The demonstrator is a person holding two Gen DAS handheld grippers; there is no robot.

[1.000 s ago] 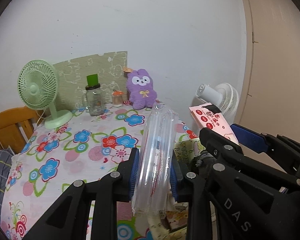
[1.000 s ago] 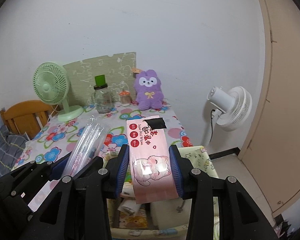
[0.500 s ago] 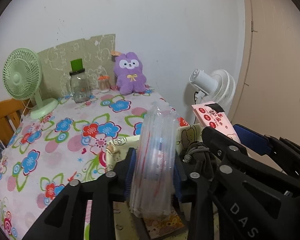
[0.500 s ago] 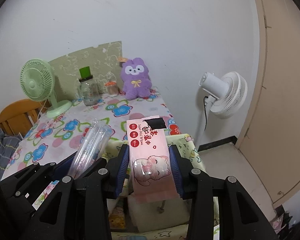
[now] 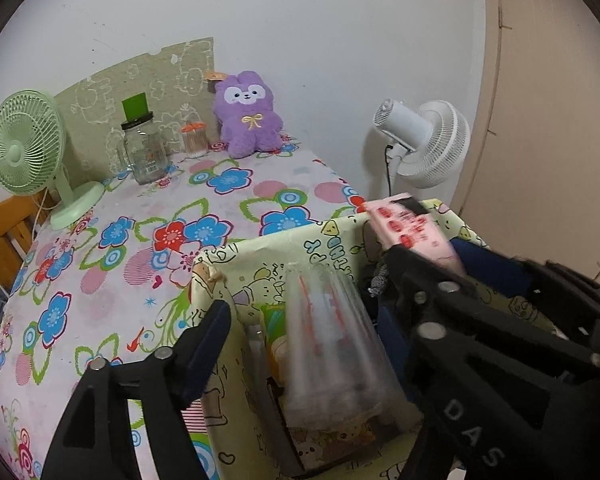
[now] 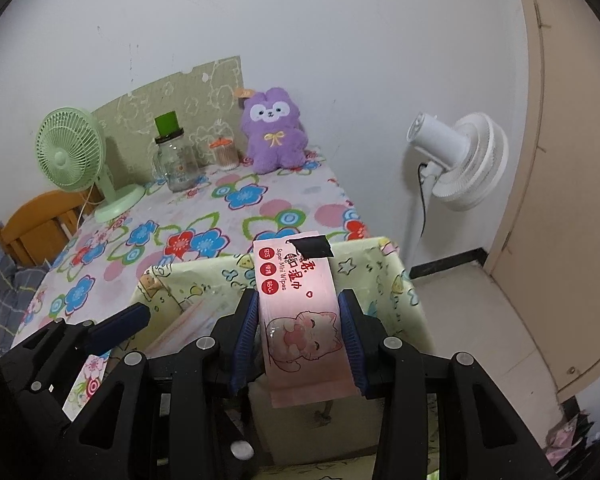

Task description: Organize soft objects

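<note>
A yellow cartoon-print fabric bin stands at the table's near edge; its rim also shows in the right wrist view. My left gripper is open over the bin. A clear plastic pack with red marks lies loose between its fingers, inside the bin. My right gripper is shut on a pink wet-wipes pack and holds it over the bin; the pack also shows in the left wrist view. A purple plush bunny sits at the table's back.
The table has a flowered cloth. At its back stand a green desk fan, a glass jar with a green lid and a small orange-lidded jar. A white floor fan stands right. A wooden chair is left.
Both grippers moved forward and down over the bin. My left gripper opened and let go of the clear pack, which dropped into the bin. The right still holds the wipes.
</note>
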